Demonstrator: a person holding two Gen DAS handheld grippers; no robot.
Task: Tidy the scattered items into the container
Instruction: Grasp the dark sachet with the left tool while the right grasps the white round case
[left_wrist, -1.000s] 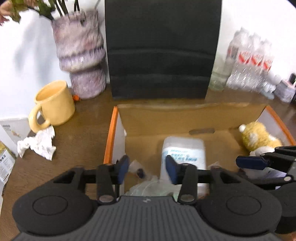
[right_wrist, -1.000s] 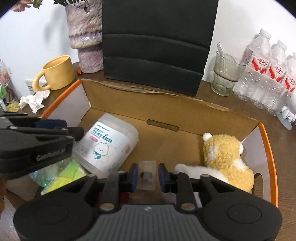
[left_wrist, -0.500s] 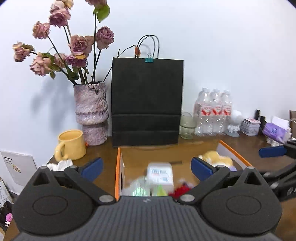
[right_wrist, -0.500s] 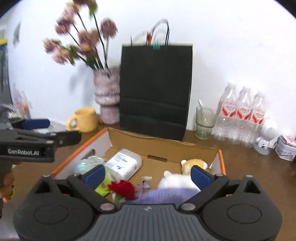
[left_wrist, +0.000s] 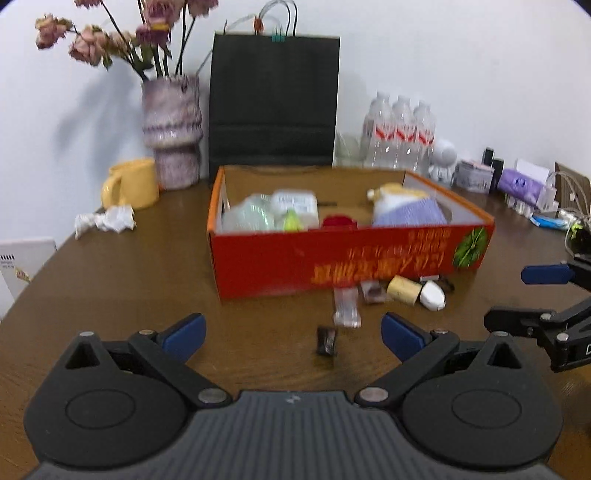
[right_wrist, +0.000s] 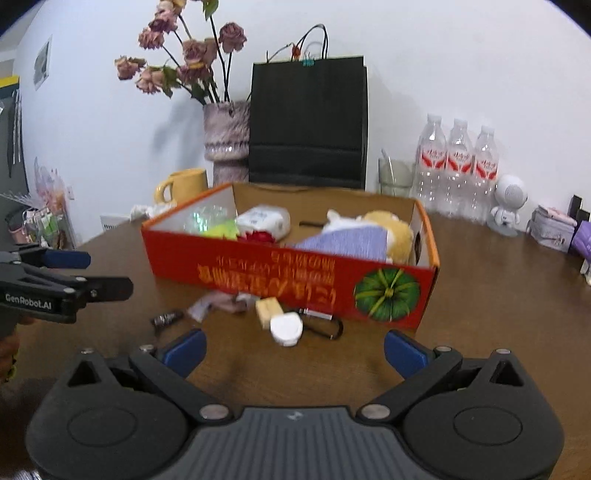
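A red cardboard box (left_wrist: 347, 254) (right_wrist: 295, 273) stands on the brown table and holds a wipes tub (left_wrist: 295, 205), a plush toy (right_wrist: 384, 229), a purple cloth (left_wrist: 406, 216) and a red item (left_wrist: 338, 221). In front of it lie a tan and white bottle (left_wrist: 415, 291) (right_wrist: 280, 321), a clear packet (left_wrist: 346, 306), a small dark wrapped piece (left_wrist: 327, 341) (right_wrist: 166, 317) and a black carabiner (right_wrist: 325, 326). My left gripper (left_wrist: 291, 334) is open and empty above the table before these items. My right gripper (right_wrist: 293, 349) is open and empty near the bottle.
Behind the box stand a black paper bag (left_wrist: 273, 99), a vase of dried roses (left_wrist: 171, 129), a yellow mug (left_wrist: 131, 182) and water bottles (right_wrist: 458, 166). Crumpled tissue (left_wrist: 105, 221) lies at the left. Small boxes and cables (left_wrist: 524, 184) line the right.
Both grippers have pulled back out of the box and lowered toward the table in front of it. Both opened wide after one second ago.
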